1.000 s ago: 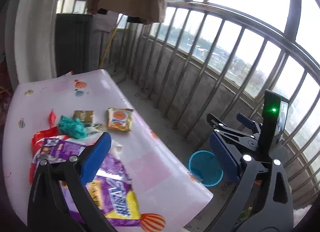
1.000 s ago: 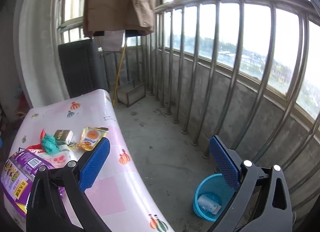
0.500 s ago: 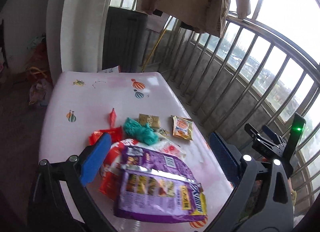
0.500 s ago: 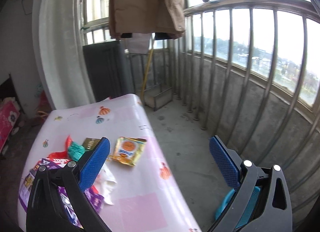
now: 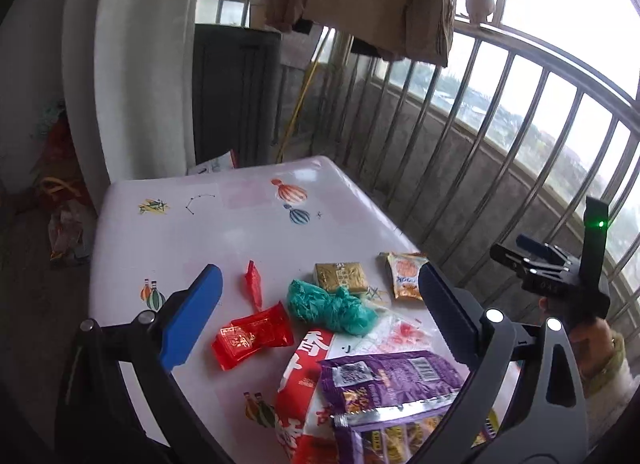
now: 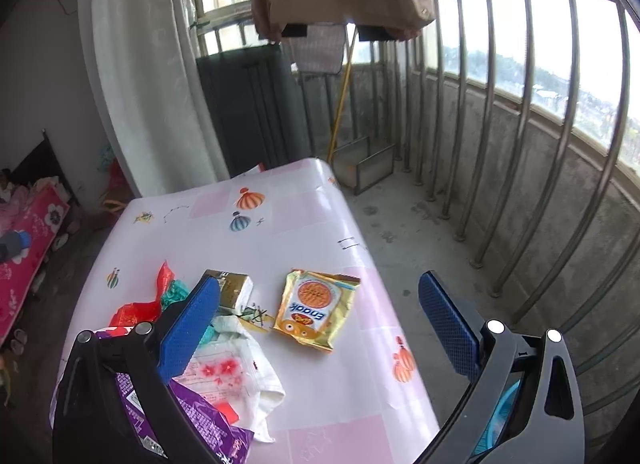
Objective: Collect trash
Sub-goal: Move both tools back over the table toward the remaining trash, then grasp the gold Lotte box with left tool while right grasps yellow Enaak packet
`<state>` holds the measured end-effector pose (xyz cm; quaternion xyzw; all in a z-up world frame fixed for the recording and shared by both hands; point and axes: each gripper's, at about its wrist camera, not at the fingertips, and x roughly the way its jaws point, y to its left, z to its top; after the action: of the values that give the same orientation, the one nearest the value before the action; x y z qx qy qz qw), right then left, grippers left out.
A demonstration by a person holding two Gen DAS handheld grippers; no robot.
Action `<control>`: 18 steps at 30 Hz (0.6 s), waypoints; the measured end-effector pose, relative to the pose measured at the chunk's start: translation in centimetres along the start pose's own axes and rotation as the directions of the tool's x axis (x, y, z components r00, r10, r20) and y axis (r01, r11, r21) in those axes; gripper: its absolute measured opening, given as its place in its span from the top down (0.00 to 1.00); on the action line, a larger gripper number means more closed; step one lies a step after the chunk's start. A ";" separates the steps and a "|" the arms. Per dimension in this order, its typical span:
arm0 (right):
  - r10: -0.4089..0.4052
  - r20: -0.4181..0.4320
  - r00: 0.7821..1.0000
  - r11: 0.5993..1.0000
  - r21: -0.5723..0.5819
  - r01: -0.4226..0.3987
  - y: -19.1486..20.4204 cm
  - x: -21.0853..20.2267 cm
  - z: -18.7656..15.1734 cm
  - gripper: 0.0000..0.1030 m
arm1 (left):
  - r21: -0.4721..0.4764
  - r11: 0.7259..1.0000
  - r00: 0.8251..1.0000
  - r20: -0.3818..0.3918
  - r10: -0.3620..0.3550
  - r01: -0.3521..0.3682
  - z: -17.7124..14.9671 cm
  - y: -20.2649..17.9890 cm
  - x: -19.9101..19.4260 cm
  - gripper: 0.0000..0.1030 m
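Railing (image 6: 524, 112) beside table (image 5: 240, 232) — wrappers (image 5: 256, 334) piled, grippers (image 5: 320, 312) wide.

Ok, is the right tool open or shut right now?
Open. In its own wrist view the right tool has its blue pads far apart, nothing between them, hovering over the yellow snack packet on the table.

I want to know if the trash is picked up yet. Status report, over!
Left gripper open, empty. Right gripper open, empty, over the orange snack packet. Wrappers still on the table; teal crumpled bag untouched. Nothing blocking.
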<state>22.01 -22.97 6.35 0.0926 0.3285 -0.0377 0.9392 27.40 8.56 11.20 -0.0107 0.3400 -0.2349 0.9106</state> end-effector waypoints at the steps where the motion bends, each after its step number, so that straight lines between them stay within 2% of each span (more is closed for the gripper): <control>1: 0.008 -0.008 1.000 1.000 0.002 -0.008 -0.1 0.5 0.0 0.06 | 0.011 1.000 1.000 -0.002 0.016 -0.016 0.2 0.1 0.7 0.09; 5: 0.018 -0.027 0.999 1.000 0.005 -0.018 -0.7 1.6 -0.1 0.06 | 0.048 0.998 0.999 0.011 0.032 -0.032 0.7 0.6 2.4 0.09; 10: 0.042 -0.085 0.996 0.999 0.035 -0.039 -1.8 3.3 -0.2 0.06 | 0.056 0.998 1.000 0.023 -0.019 0.018 1.5 1.7 4.3 0.09; 18: 0.071 -0.215 0.974 0.993 0.108 -0.049 -4.4 7.4 -1.5 0.07 | 0.105 0.988 0.989 -0.102 -0.104 0.115 2.0 1.0 9.9 0.10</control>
<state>26.29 -27.03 -0.02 0.1537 0.4242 -0.0157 0.8923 35.57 4.82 6.42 0.0325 0.3689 -0.3032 0.8780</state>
